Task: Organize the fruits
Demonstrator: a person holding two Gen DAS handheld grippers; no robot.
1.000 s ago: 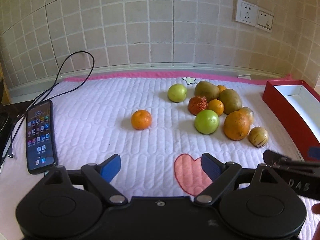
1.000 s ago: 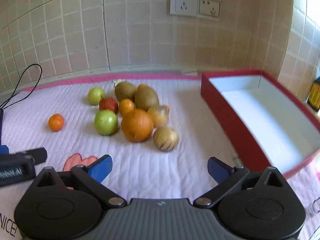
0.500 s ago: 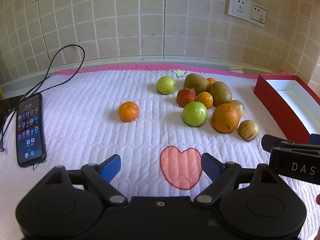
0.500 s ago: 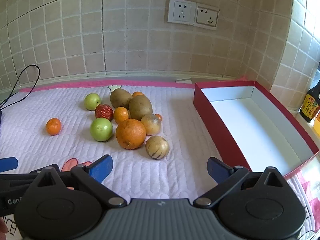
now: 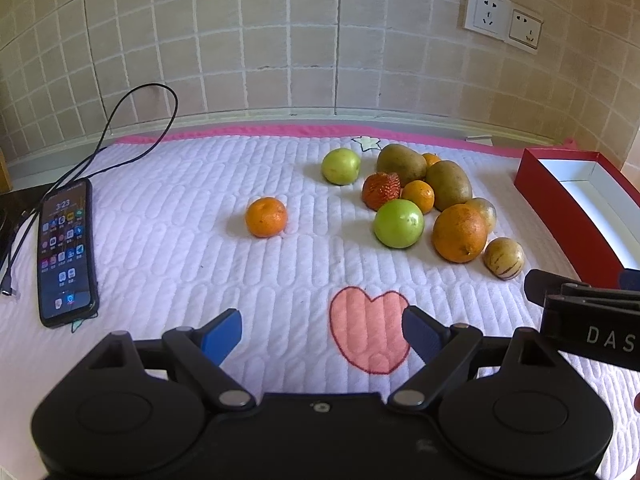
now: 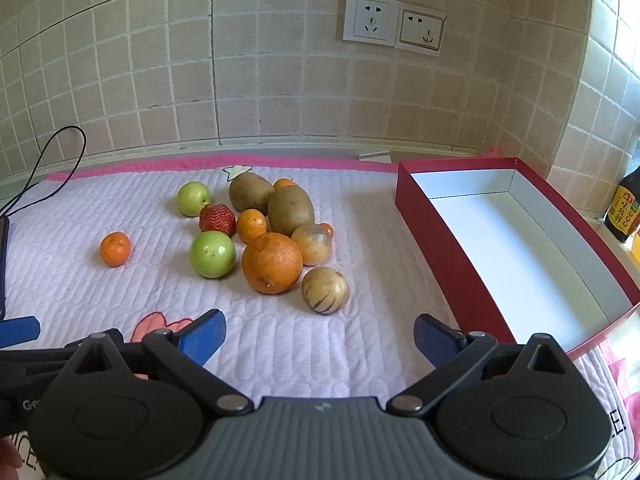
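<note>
Several fruits lie in a pile on the white quilted mat: a big orange, a green apple, a striped melon-like fruit, two kiwis, a strawberry. A small mandarin lies apart to the left, also in the right wrist view. An empty red box stands to the right. My left gripper is open and empty above the pink heart. My right gripper is open and empty in front of the pile.
A phone with cables lies at the mat's left edge. A dark sauce bottle stands right of the box. A tiled wall with sockets runs behind the mat.
Both grippers have drawn back and tilted so the fruits sit farther ahead in view. Both stay open and empty. No fruit has moved.
</note>
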